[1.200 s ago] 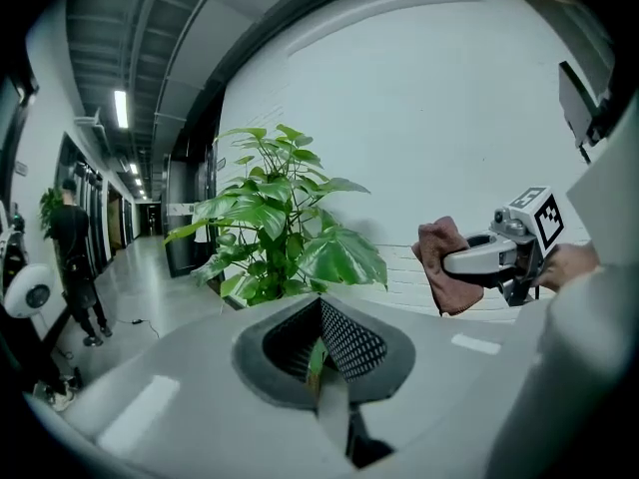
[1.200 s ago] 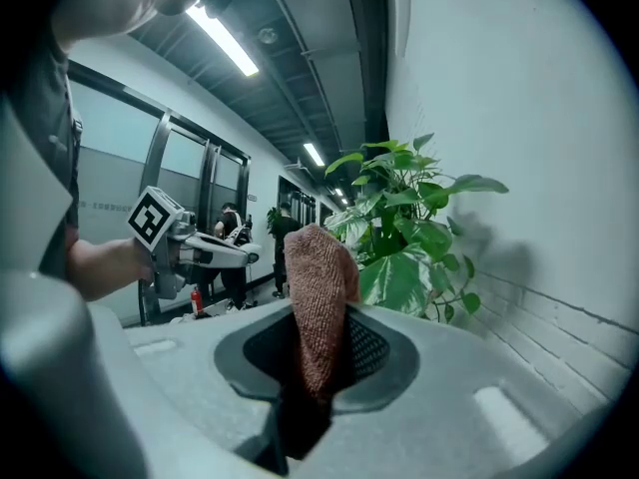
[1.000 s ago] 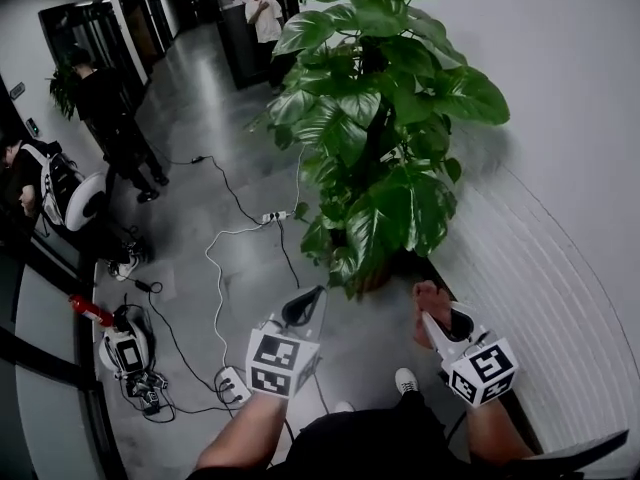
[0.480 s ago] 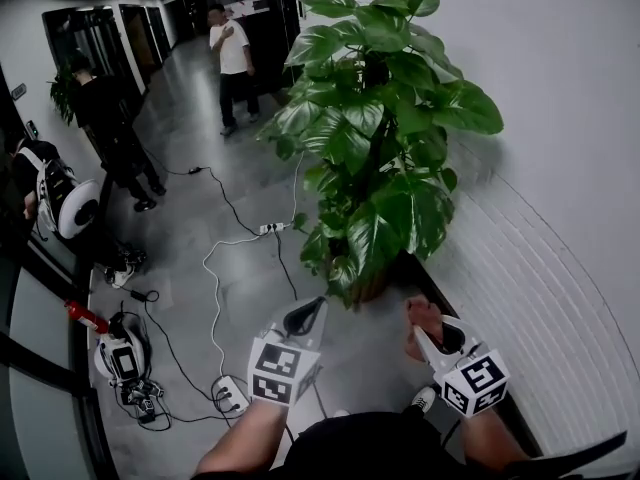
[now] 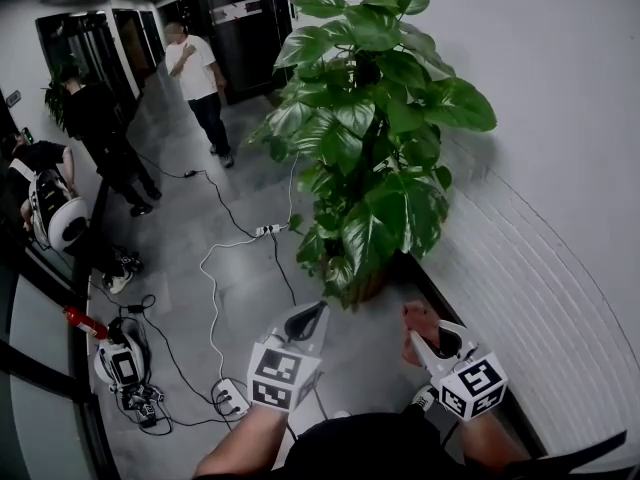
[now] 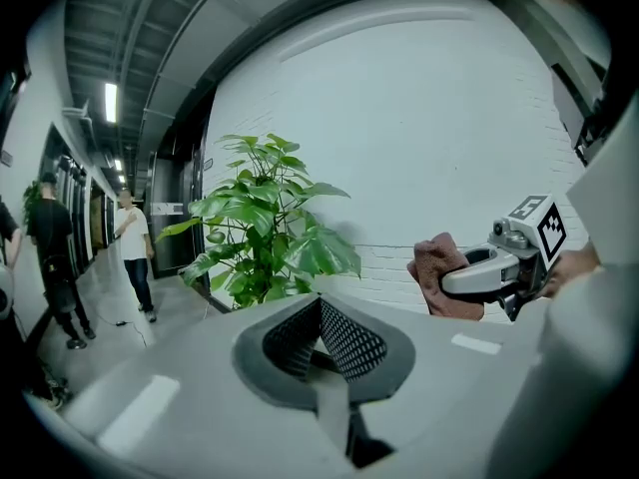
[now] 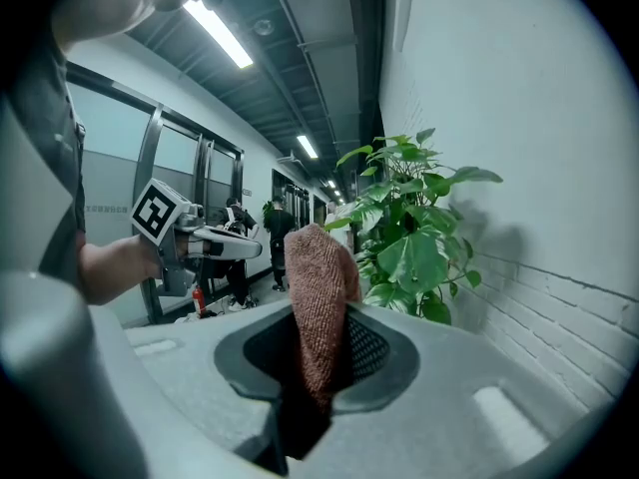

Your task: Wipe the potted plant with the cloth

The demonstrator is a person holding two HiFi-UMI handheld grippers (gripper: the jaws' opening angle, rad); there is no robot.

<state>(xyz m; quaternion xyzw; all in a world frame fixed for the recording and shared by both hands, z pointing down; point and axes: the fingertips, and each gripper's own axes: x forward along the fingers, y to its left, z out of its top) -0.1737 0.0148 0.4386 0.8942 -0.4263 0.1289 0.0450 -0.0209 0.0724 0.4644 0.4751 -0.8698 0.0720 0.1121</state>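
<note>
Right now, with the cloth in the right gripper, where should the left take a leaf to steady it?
Probably the big low leaf: it hangs tip-down, face outward. Open the left gripper, now shut, and come from below, pinching the tip's edge, which leaves the face free for the cloth in the right gripper.

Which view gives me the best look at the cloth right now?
The right gripper view: the cloth fills the middle, pinched between the jaws. The left gripper view shows it from the side, small. The head view shows only a reddish bit.
</note>
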